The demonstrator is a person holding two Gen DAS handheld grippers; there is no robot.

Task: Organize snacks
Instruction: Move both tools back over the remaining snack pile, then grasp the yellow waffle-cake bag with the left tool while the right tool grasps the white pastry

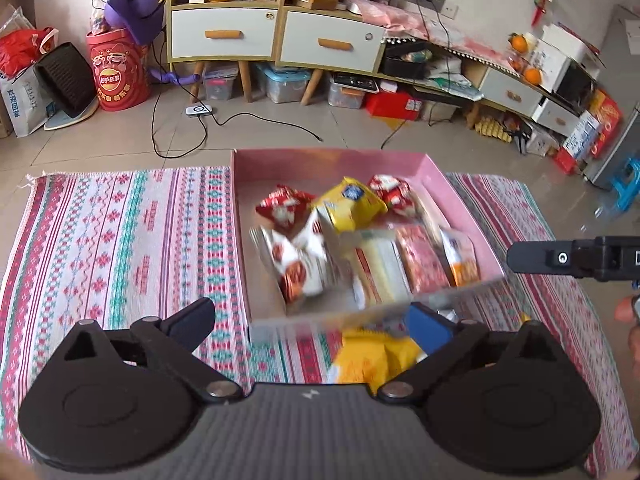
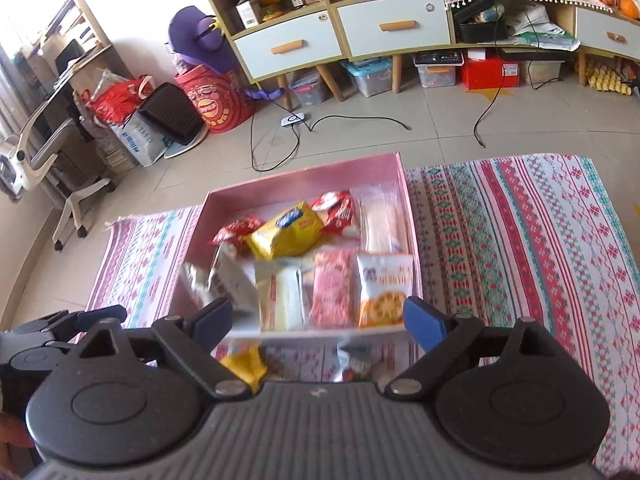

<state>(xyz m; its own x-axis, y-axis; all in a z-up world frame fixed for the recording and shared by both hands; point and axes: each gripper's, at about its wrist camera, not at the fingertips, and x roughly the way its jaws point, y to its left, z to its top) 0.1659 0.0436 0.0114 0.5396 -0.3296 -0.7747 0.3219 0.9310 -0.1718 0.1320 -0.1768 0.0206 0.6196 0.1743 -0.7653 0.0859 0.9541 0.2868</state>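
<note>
Fingers spread wide on both tools, nothing between the pads: left gripper (image 1: pixel 316 320) low in the left wrist view, right gripper (image 2: pixel 320 316) low in the right wrist view, each poised just short of the near wall of the pink box (image 2: pixel 304 174).

Snacks already gathered in that box at mid-frame, probably to keep them in one place: a yellow packet (image 2: pixel 286 230) toward the far side with red packets (image 2: pixel 338 210) beside it, then a near row of a white and yellow pack (image 2: pixel 282 300), a pink pack (image 2: pixel 334 286) and an orange pizza-print packet (image 2: pixel 384 290).

Still outside, on the patterned cloth (image 2: pixel 520 240) at the bottom centre below the box wall: a loose yellow wrapper (image 2: pixel 244 366) and, to its right, a blurred silvery packet (image 2: pixel 356 360), likely the next to go in.

Near wall between those strays and the box interior, so a lift over it needed. Black cables (image 2: pixel 280 148) and storage bins (image 2: pixel 370 74) on the floor beyond, well apart from the work.
</note>
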